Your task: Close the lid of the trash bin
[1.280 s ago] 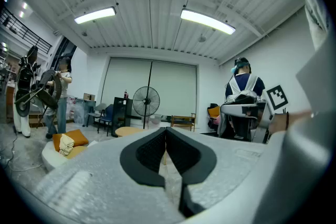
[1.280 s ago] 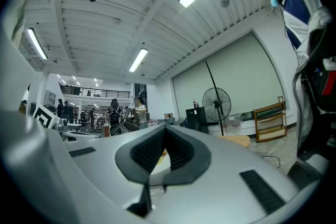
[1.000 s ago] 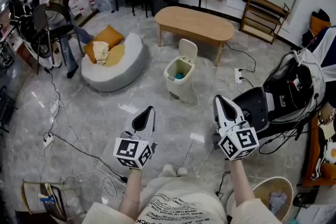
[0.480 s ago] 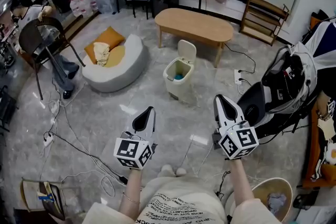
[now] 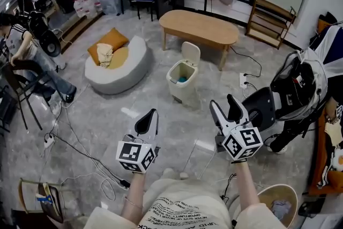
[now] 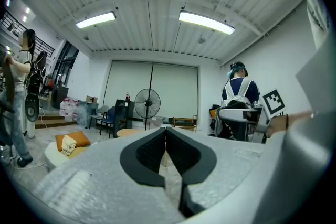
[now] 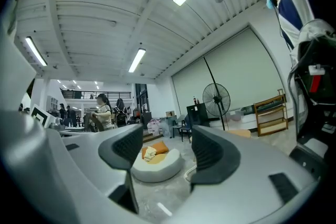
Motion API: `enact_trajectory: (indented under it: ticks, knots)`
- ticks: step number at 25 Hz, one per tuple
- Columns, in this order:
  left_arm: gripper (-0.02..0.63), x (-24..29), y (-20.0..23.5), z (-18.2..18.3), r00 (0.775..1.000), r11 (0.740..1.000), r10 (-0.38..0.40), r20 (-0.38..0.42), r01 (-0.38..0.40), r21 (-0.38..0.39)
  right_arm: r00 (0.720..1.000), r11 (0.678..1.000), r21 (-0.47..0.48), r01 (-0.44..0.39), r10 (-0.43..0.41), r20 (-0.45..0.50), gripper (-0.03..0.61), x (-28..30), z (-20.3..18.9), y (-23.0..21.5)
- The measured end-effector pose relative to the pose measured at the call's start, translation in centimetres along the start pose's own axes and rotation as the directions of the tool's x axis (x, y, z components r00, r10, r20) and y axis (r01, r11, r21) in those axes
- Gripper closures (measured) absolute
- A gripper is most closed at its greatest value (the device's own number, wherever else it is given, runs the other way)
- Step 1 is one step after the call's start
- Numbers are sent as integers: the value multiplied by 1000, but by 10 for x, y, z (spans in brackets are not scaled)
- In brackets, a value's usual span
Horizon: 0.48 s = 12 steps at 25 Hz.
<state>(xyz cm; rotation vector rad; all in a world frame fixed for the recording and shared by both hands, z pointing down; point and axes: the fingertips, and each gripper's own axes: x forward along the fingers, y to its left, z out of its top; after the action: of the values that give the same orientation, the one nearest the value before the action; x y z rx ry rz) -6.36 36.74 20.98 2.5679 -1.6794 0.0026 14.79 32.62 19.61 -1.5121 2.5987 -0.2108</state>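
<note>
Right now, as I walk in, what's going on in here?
A person stands holding a gripper in each hand, some way back from the trash bin on the floor in front of the wooden table. The bin's lid is up, so closing it has not started. The left gripper has its jaws together and is empty. The right gripper has just been opening its jaws, with nothing between them. Neither gripper is touching the bin.
</note>
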Motion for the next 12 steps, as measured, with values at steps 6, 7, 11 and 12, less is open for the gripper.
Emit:
enact_trajectory:
  ticks: [6,7,11,12]
  knots:
    - [591,4,1,0,1000,1000,19,-1,-19,1,1000,1000,-1,-18,18,-21,275,6,-6,-5]
    - [591,5,2,0,1000,1000,22,-1,-22,1,999,1000,3,-20,20,-25,275,8,-7,-6]
    - [591,14,9,-3,1000,1000,27,-8,-27,-4,999,999,31,-22,24,-40,275,17,-13,-12]
    - [591,18,11,-3,1000,1000,26,-10,-26,-5,999,999,33,-22,23,-42,275,20,-14,-14]
